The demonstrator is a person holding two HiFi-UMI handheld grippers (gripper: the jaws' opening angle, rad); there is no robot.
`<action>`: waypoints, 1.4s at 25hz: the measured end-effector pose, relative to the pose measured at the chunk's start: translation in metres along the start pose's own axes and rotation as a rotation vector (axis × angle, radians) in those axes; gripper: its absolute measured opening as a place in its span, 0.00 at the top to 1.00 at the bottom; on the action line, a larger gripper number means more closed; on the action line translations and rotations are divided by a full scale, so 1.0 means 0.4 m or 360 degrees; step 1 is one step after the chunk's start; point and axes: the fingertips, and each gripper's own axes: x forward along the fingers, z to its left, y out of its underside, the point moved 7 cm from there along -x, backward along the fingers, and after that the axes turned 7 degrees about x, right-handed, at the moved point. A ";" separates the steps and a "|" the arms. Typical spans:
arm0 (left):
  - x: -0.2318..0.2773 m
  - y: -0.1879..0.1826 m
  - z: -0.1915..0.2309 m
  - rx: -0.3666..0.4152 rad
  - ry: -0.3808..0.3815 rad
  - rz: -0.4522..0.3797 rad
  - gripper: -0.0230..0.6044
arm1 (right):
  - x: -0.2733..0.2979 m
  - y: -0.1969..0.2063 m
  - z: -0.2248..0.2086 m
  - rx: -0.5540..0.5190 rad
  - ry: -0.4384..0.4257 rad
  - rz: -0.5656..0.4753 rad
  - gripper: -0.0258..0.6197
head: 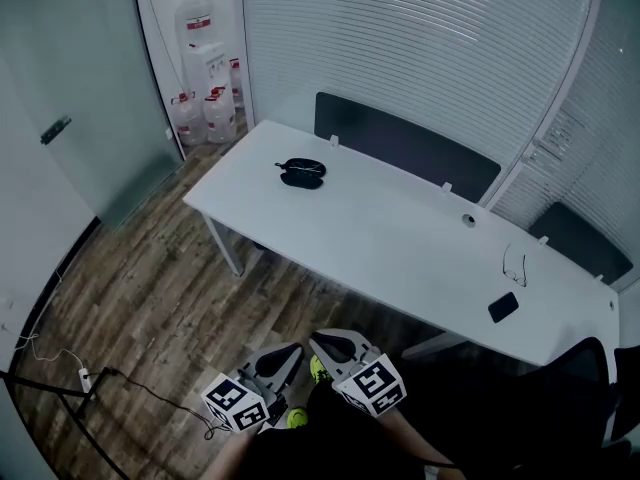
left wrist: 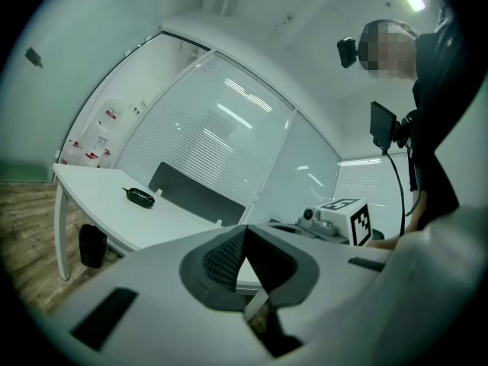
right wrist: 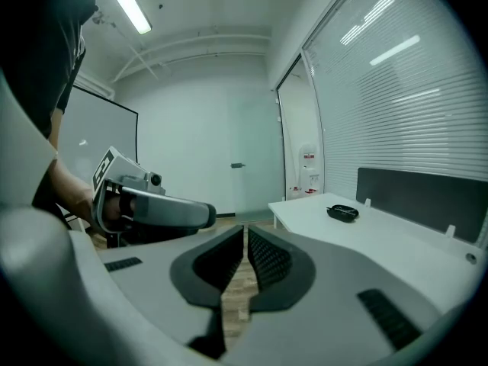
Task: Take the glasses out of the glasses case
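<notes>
The black oval glasses case point(head: 301, 172) lies near the far left end of the white table point(head: 400, 248). It is too small in every view to tell what is inside. The same case point(left wrist: 140, 197) shows small in the left gripper view, and the case point(right wrist: 342, 213) shows far off in the right gripper view. Both grippers are held low over the wooden floor, well short of the table. The jaws of my left gripper point(head: 290, 351) point(left wrist: 245, 231) are shut and empty. Beside it, my right gripper point(head: 324, 343) point(right wrist: 245, 235) is also shut on nothing.
A loose pair of glasses point(head: 515, 265) and a flat black object point(head: 503, 307) lie at the table's right end. Dark partition panels point(head: 400, 143) line its far edge. Water bottles point(head: 205, 108) stand in the back corner. A black bin point(left wrist: 91, 245) sits under the table, and a cable point(head: 120, 383) lies on the floor.
</notes>
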 end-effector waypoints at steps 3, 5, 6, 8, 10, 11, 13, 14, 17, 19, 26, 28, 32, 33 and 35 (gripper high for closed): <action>0.033 -0.010 0.037 -0.0012 -0.0028 0.0007 0.94 | 0.029 -0.020 -0.048 0.0018 -0.0029 0.0007 0.93; 0.058 -0.016 0.064 -0.0015 -0.0039 0.0017 0.94 | 0.051 -0.035 -0.086 0.0020 -0.0037 0.0012 0.93; 0.071 -0.021 0.078 -0.0017 -0.0044 0.0022 0.94 | 0.062 -0.044 -0.103 0.0020 -0.0043 0.0014 0.93; 0.102 -0.034 0.104 -0.0015 -0.0052 0.0023 0.94 | 0.081 -0.062 -0.139 0.0019 -0.0054 0.0016 0.93; 0.136 -0.048 0.125 -0.0012 -0.0059 0.0014 0.94 | 0.095 -0.074 -0.176 0.0014 -0.0060 0.0016 0.93; 0.153 -0.053 0.135 -0.0012 -0.0065 0.0008 0.94 | 0.103 -0.079 -0.194 0.0013 -0.0064 0.0019 0.93; 0.184 -0.064 0.155 -0.0011 -0.0079 0.0002 0.94 | 0.116 -0.090 -0.225 0.0012 -0.0073 0.0032 0.93; 0.199 -0.070 0.164 -0.0011 -0.0089 0.0002 0.94 | 0.123 -0.097 -0.240 0.0012 -0.0082 0.0037 0.93; 0.240 -0.084 0.190 -0.0006 -0.0124 0.0001 0.94 | 0.142 -0.115 -0.282 0.0006 -0.0113 0.0038 0.93; 0.263 -0.089 0.207 0.0004 -0.0143 0.0007 0.94 | 0.155 -0.124 -0.307 -0.0001 -0.0128 0.0042 0.93; 0.343 -0.101 0.255 -0.0013 -0.0167 -0.0002 0.94 | 0.184 -0.134 -0.396 -0.0005 -0.0173 0.0094 0.93; 0.364 -0.103 0.266 -0.0014 -0.0173 -0.0008 0.94 | 0.192 -0.136 -0.420 -0.0007 -0.0182 0.0108 0.93; 0.403 -0.105 0.282 -0.0009 -0.0182 -0.0024 0.94 | 0.211 -0.138 -0.464 -0.0041 -0.0199 0.0122 0.93; 0.410 -0.105 0.286 -0.0001 -0.0183 -0.0021 0.94 | 0.216 -0.141 -0.474 -0.0048 -0.0200 0.0119 0.93; 0.418 -0.110 0.296 0.0004 -0.0193 -0.0016 0.94 | 0.224 -0.152 -0.488 -0.0058 -0.0197 0.0110 0.93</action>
